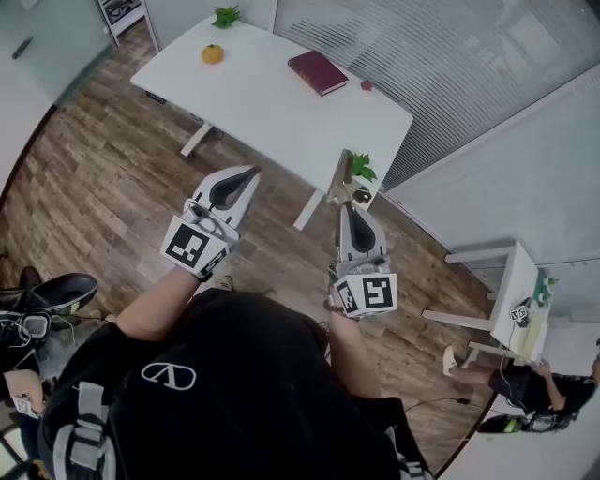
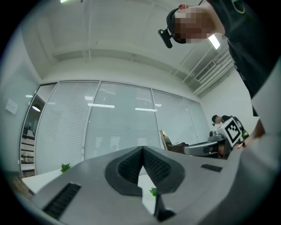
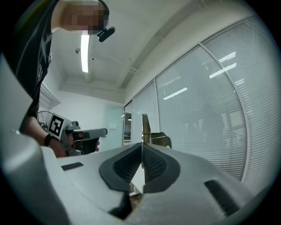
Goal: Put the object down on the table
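standing on the wooden floor (image 1: 103, 178), back from the white table (image 1: 272, 108), holding both tools out in front over the boards. showing the left gripper (image 1: 249, 174) clenched, with ribbed pads pressed tip to tip in its own view, pinching nothing, and angling its nose up and right toward the table's near edge. showing the right gripper (image 1: 349, 208) clenched just the same, pads shut together, carrying nothing, and pointing ahead at the table's near corner. holding the two well apart, catching each one off to the side in the other's camera. looking over the table now and finding the goods already down on it: spotting an orange (image 1: 213, 54) near the far left corner, a dark red book (image 1: 318, 72) lying flat further right, well apart from the orange, and a small dark round thing (image 1: 367, 85) just beside the book, too small to name. picking out a leafy plant (image 1: 226, 16) at the far edge behind the orange, and a second plant (image 1: 361, 169) beside the table's near corner. catching another person (image 1: 530, 384) sitting low at the right, near a small white stand (image 1: 511, 277).
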